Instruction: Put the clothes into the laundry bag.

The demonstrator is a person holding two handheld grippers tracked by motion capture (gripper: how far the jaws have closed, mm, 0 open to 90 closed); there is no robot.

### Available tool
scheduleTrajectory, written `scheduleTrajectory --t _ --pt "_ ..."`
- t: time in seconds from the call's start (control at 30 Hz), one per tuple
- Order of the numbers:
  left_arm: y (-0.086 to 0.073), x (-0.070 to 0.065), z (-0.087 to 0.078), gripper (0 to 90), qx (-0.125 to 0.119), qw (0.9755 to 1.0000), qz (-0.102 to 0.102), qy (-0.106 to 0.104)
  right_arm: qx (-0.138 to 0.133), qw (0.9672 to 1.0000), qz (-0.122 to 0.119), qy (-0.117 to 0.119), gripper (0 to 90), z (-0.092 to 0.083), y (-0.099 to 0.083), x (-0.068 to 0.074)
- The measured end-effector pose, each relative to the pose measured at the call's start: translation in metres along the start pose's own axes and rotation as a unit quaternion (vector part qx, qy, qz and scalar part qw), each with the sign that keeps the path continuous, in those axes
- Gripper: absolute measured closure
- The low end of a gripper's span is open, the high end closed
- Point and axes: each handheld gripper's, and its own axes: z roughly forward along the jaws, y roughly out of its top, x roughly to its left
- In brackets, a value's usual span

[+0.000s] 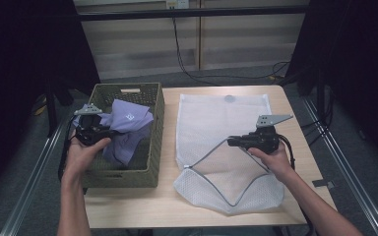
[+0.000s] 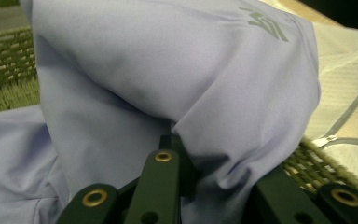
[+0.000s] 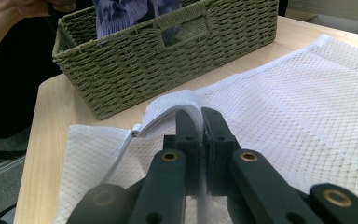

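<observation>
Two claws are at work over a wooden table [image 1: 167, 206]: the largest thing, a white mesh laundry bag [image 1: 221, 128], lies flat under and ahead of the right gripper [image 3: 201, 122], whose jaws are clamped tight on the bag's raised zipper edge. The woven green basket [image 1: 155, 147] sits around and below the left gripper [image 1: 109, 132]. That gripper's jaws appear pinched closed on a fold of the lilac shirt [image 2: 168, 84], though cloth hides their tips, and the shirt drapes over them above the basket.

Tongs [image 2: 179, 154] clamping lilac shirt [image 2: 168, 74], seemingly over woven basket [image 2: 9, 70]
</observation>
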Motion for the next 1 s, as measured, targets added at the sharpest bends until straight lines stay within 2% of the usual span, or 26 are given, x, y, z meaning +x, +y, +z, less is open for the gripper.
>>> scheduleTrajectory --t 0.07,0.23,0.4,0.47,0.67,0.77,1.0 --pt "0.003 -0.004 -0.003 82.6 -0.008 0.9998 0.007 -0.014 0.0 1.0 -0.002 0.001 87.3 0.0 0.0 0.0" --pt "0.016 -0.018 -0.012 82.6 -0.033 0.999 0.029 0.005 0.0 1.0 -0.002 0.003 87.4 0.001 0.001 0.0" --pt "0.021 -0.021 -0.025 82.6 -0.065 0.9975 0.027 0.0 -0.001 1.0 -0.002 0.003 87.4 0.0 0.001 0.001" --pt "0.025 -0.025 -0.03 82.6 -0.08 0.9963 0.03 -0.003 -0.001 1.0 -0.002 0.003 87.4 0.0 0.001 0.001" --pt "0.034 -0.035 -0.044 82.7 -0.108 0.9932 0.044 0.006 -0.001 1.0 -0.003 0.002 87.4 0.0 0.001 0.001" --pt "0.037 -0.039 -0.049 82.7 -0.119 0.9919 0.045 0.008 -0.001 1.0 -0.002 0.002 87.4 0.0 0.001 0.001" --pt "0.043 -0.044 -0.062 82.7 -0.153 0.987 0.047 0.004 0.0 1.0 -0.002 0.003 87.5 0.001 0.001 0.001"
